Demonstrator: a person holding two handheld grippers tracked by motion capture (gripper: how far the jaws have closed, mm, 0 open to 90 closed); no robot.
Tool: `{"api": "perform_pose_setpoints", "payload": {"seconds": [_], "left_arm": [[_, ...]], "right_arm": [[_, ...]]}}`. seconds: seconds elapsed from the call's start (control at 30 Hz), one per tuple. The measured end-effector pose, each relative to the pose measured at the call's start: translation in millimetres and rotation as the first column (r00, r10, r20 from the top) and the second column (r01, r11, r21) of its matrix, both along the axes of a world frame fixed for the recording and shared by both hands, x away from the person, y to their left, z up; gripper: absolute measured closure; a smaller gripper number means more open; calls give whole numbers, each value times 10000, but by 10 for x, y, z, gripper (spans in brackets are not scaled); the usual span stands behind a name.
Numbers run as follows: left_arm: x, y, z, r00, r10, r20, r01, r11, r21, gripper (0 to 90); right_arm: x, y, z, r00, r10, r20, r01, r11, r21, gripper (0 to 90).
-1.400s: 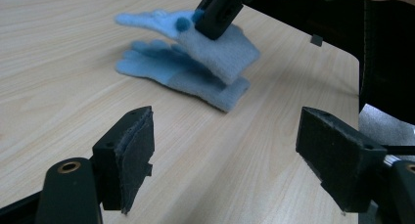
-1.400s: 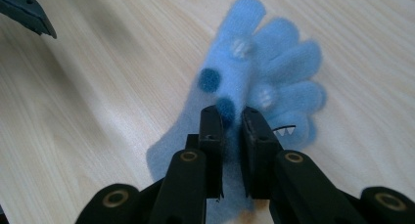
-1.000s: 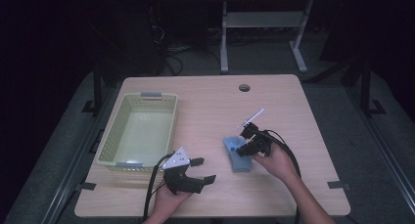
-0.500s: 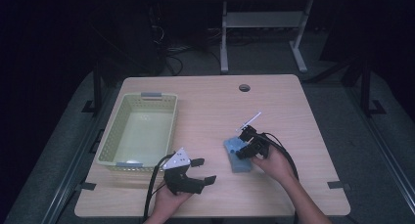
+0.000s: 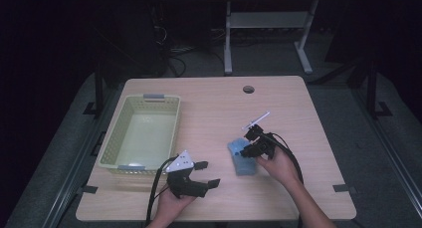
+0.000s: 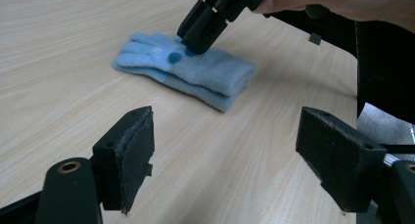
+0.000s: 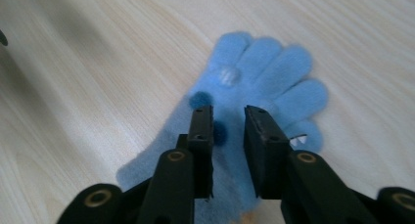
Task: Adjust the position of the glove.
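A light blue knitted glove lies flat on the wooden table, with dark blue and white dots on it. My right gripper points down at the glove's middle, tips resting on the fabric. Its jaws stand a narrow gap apart and have just been closing a little; no fabric is pinched between them. My left gripper rests near the table's front edge, left of the glove. It is wide open and holds nothing.
A pale green plastic basket stands at the table's left side. A thin white stick lies just behind the right gripper. A cable hole sits near the far edge. Desk legs and cables stand beyond the table.
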State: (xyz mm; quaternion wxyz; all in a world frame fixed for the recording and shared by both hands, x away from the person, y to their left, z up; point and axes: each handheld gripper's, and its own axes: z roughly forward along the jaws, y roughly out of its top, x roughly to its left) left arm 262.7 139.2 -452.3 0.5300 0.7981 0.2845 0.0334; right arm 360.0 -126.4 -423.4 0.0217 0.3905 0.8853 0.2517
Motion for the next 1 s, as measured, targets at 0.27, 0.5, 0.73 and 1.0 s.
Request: {"api": "perform_pose_setpoints", "payload": {"seconds": [0.27, 0.5, 0.73, 1.0], "left_arm": [[3, 5, -2, 10000, 13, -39, -13, 10000, -75, 218], [2, -7, -22, 9999, -19, -134, 18, 10000, -81, 222], [45, -39, -52, 9980, 7, -635, -16, 9999, -130, 231], [110, -108, -41, 9916, 319, -1256, -377, 9983, -442, 231]], "right_arm": [[26, 111, -115, 9993, 316, -205, -325, 9984, -464, 777], [12, 66, -123, 9998, 79, -193, -80, 9999, -62, 681], [-92, -87, -5, 9996, -243, 121, 233, 9969, 755, 526], [-178, -351, 64, 9949, -986, 219, 932, 9795, 1787, 461]]}}
